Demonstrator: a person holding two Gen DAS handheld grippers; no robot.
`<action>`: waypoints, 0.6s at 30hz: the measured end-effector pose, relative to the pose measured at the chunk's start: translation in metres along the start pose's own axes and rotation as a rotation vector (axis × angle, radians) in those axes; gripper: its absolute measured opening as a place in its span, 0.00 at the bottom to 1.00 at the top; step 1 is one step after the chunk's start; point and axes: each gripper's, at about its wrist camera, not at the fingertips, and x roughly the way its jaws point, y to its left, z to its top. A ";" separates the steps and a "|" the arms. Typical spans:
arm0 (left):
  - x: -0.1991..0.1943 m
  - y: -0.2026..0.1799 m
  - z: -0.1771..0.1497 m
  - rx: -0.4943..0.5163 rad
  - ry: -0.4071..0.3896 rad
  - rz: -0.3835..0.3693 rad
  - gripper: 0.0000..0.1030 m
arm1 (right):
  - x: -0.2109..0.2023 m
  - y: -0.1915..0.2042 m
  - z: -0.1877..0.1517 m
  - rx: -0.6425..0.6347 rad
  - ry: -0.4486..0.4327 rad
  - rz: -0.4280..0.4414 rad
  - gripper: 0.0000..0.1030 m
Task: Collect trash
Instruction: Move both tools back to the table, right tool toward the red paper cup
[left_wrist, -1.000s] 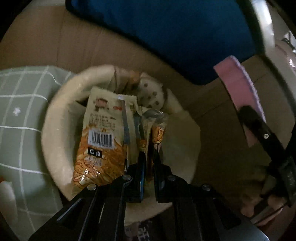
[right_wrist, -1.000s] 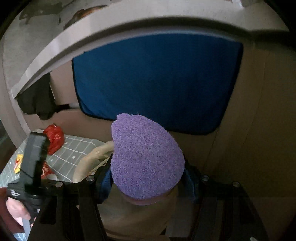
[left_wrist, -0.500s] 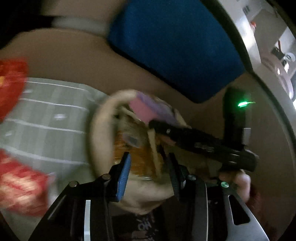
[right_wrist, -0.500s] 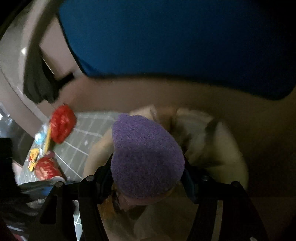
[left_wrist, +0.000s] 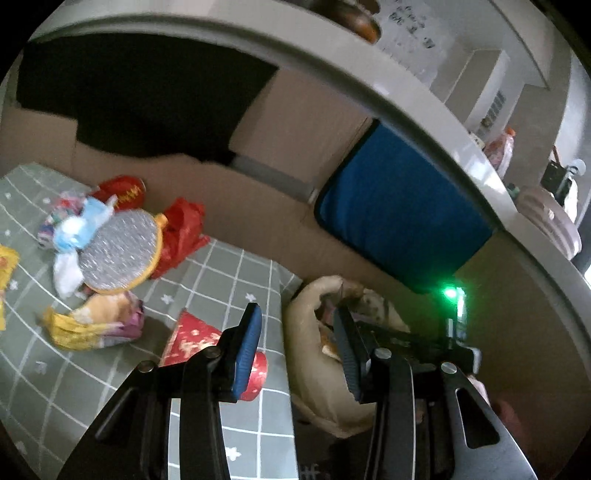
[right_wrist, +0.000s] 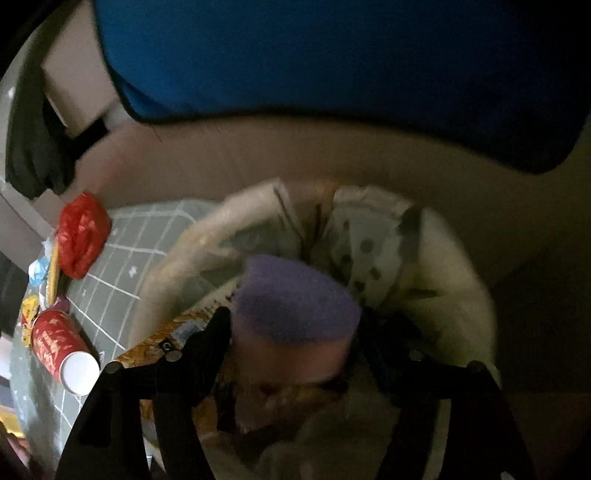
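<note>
My left gripper (left_wrist: 297, 349) is open and empty above the mat's right edge, between a tipped red paper cup (left_wrist: 210, 345) and the cream trash bag (left_wrist: 317, 387). My right gripper (right_wrist: 295, 343) hangs over the bag's mouth (right_wrist: 424, 273) with a purple and pink sponge (right_wrist: 295, 306) between its fingers; the jaws look parted, and the sponge is blurred. A snack wrapper (right_wrist: 177, 332) lies inside the bag. The right gripper also shows in the left wrist view (left_wrist: 406, 338), over the bag.
On the grey checked mat (left_wrist: 221, 273) lie a round silver-and-yellow pad (left_wrist: 120, 249), a red plastic bag (left_wrist: 183, 232), a yellow wrapper (left_wrist: 96, 325) and blue-white wrappers (left_wrist: 74, 230). A blue cushion (left_wrist: 402, 218) and a cardboard wall stand behind.
My left gripper let go of the snack wrapper in the bag, opened and swung left and up. My right gripper came down over the bag with the sponge, and its jaws have widened.
</note>
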 end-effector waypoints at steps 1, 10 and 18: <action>-0.006 -0.001 -0.001 0.012 -0.016 0.007 0.41 | -0.010 0.000 -0.001 -0.008 -0.034 -0.015 0.69; -0.066 0.019 0.002 0.025 -0.141 0.068 0.41 | -0.087 0.023 -0.015 -0.053 -0.176 0.080 0.71; -0.122 0.068 0.004 -0.021 -0.204 0.214 0.41 | -0.115 0.108 -0.022 -0.183 -0.275 0.216 0.63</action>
